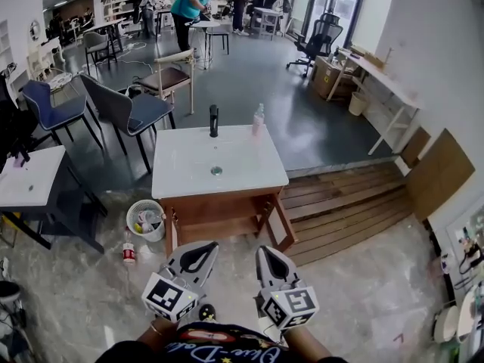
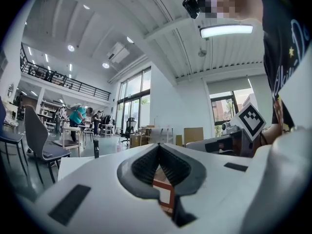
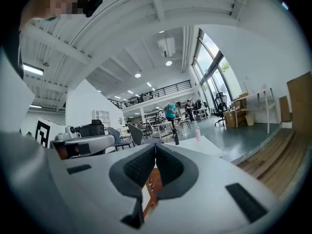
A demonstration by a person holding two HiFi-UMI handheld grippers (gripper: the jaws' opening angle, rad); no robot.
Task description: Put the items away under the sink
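The sink unit [image 1: 175, 178] stands ahead of me, a white top on a wooden cabinet [image 1: 227, 209] that is open underneath. A black faucet [image 1: 213, 120] and a pink bottle [image 1: 259, 119] stand at the top's far edge. On the floor left of the cabinet lies a small red-labelled bottle [image 1: 128, 252]. My left gripper [image 1: 209, 246] and right gripper [image 1: 265, 251] hover side by side short of the cabinet, both shut with nothing in them. The left gripper's [image 2: 158, 146] jaws meet at the tip, and so do the right gripper's [image 3: 155, 146]. Both gripper views show the faucet [image 3: 176, 139] beyond.
A round waste basket [image 1: 145, 219] with bottles in it stands left of the cabinet. A raised wooden step [image 1: 340, 203] lies to the right, a white table [image 1: 30, 176] to the left. Grey and blue chairs [image 1: 128, 112] stand behind the sink. People work at tables far back.
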